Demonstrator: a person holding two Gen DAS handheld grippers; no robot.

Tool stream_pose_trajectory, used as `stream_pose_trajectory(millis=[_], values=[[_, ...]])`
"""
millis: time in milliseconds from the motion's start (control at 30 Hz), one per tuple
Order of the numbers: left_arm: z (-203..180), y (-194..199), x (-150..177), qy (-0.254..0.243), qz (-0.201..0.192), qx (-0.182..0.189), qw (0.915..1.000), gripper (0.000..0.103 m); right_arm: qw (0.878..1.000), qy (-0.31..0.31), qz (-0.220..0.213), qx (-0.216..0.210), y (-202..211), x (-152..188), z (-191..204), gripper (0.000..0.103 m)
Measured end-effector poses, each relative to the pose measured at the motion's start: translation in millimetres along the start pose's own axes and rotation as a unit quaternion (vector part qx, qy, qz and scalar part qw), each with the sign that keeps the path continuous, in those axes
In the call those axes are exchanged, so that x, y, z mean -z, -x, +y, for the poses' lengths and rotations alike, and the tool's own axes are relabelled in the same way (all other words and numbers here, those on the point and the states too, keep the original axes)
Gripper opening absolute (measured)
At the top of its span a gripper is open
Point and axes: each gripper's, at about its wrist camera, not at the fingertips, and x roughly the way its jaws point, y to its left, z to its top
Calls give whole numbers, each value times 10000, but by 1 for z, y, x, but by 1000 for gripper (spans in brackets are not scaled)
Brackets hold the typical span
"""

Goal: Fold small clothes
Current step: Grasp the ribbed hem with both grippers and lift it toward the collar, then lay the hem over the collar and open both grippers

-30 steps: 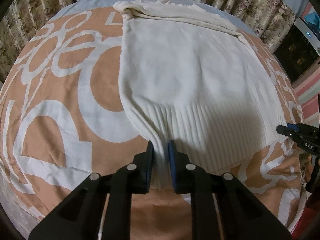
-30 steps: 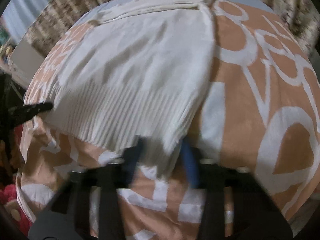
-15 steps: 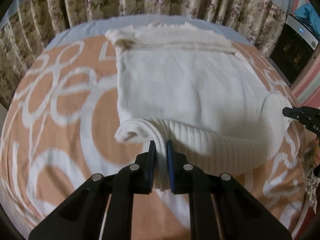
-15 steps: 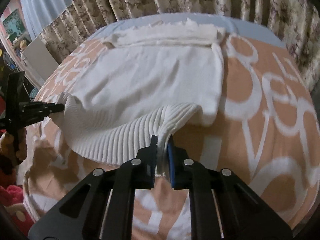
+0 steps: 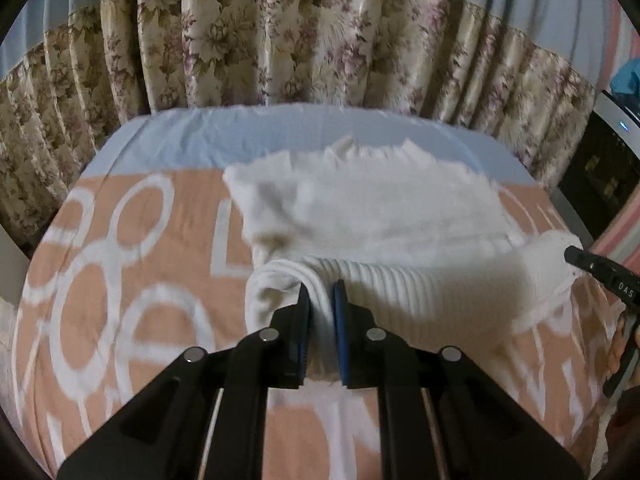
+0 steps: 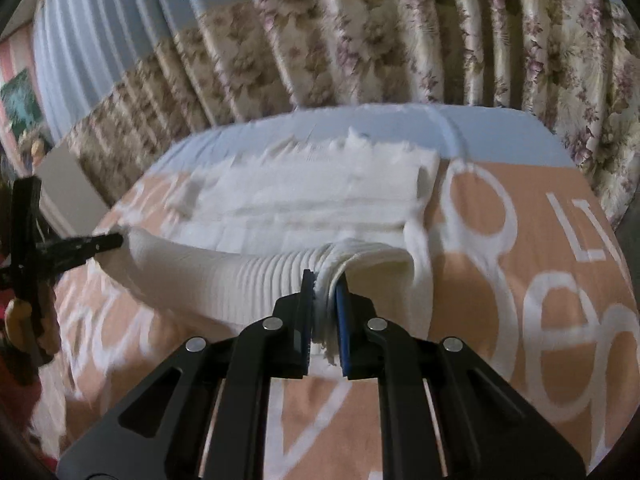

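Since a second ago, both grippers have lifted the ribbed hem of the white sweater (image 5: 392, 216) off the bed and carried it toward the far end, so the lower part now arches over the flat upper part; a second ago the hem lay flat near the bed's near edge. The right gripper's jaws closed further early in that second, with the hem between them.

Now the left gripper (image 5: 320, 300) is clamped narrow on one corner of the hem, the knit bunched between its blue pads and spilling out to its left. From there the ribbed band stretches away to its right, raised above the bed, to the right gripper (image 6: 325, 282), which is likewise pinched narrow on the other corner, frayed knit hanging below its pads. Ahead of both grippers the rest of the sweater lies spread on the orange bedspread with white lettering (image 6: 520, 264), its far edge blurred, close to a pale blue strip of bedding. Beyond the bed hang floral curtains (image 5: 320, 40).
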Motion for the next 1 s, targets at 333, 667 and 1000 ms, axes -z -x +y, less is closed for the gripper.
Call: stream_pose_trajectory(millis=[333,667,1000], values=[[1,-73,-102,-255,-107,-144,9995,12,9994,-88,-112,302,-69,-101,-33,11],[22,-159,-80,-121,589,-214,9980,12,9961,-210,675,519,-155,-92,-64,11],[42,-158,-117,334,412,-236,9983,81,9941,-816,702,-87,-165,-124,-80,16]])
